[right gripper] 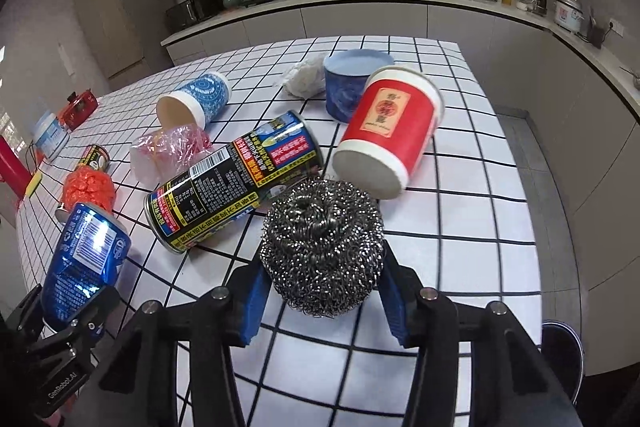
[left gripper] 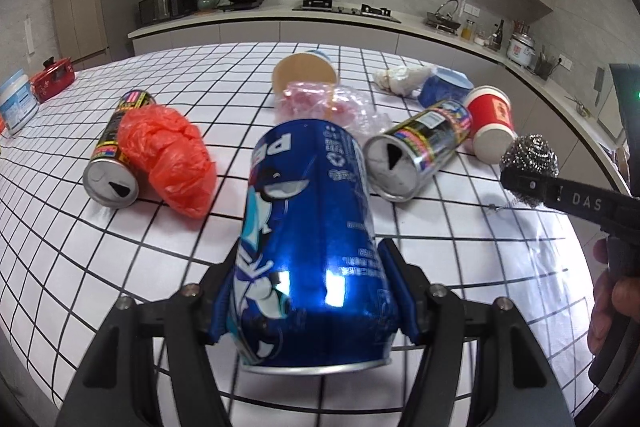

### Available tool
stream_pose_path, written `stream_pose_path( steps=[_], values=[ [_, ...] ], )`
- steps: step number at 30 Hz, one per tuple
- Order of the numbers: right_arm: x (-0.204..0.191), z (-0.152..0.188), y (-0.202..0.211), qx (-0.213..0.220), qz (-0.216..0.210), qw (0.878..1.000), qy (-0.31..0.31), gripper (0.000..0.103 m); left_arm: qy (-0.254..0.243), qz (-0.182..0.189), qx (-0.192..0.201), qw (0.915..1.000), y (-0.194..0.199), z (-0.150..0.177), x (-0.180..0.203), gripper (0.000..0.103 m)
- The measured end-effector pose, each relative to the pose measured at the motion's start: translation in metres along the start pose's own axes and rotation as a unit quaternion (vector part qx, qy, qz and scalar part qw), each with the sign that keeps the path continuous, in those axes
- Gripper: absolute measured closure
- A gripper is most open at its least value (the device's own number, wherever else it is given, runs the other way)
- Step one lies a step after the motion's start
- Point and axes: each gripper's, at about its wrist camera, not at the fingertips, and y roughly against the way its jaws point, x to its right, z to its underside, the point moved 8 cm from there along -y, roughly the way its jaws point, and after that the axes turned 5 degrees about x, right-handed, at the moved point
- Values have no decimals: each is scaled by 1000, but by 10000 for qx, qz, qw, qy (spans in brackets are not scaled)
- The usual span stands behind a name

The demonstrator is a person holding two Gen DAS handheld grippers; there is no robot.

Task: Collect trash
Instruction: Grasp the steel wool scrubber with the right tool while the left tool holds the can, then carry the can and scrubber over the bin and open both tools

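Kitchen desk under a white, black-gridded cloth, trash scattered across it.

Left tool (left gripper: 308, 291) has its blue pads clamped on a blue Pepsi can (left gripper: 308, 239), held above the desk's near edge; right tool (right gripper: 322, 291) pinches a steel wool scourer (right gripper: 322, 247) between its pads, near the right edge. Past them lie two black energy-drink cans, one (left gripper: 416, 151) mid-desk and one (left gripper: 116, 151) toward the left edge with a crumpled red plastic bag (left gripper: 172, 163) against it. Three paper cups: a red one (right gripper: 388, 131) and a blue-patterned one (right gripper: 196, 99) on their sides, a dark blue one (right gripper: 352, 83) behind. Clear crumpled plastic (right gripper: 168, 151) and a white wad (right gripper: 304, 79) sit between them.
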Motion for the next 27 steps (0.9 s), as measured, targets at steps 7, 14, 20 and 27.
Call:
stream_pose_path(
  steps=[7,14,20,27],
  values=[
    [26,0,35,182,-30,9998,-116,51,-102,122,105,9998,11,-4,36,38],
    [65,6,62,299,36,9993,-235,51,-228,253,156,9993,18,-4,78,38],
    [108,14,87,382,170,9984,-388,51,-356,379,192,9985,25,0,120,38],
    [165,30,116,436,388,9965,-601,51,-541,587,242,9965,32,4,174,38]
  ],
)
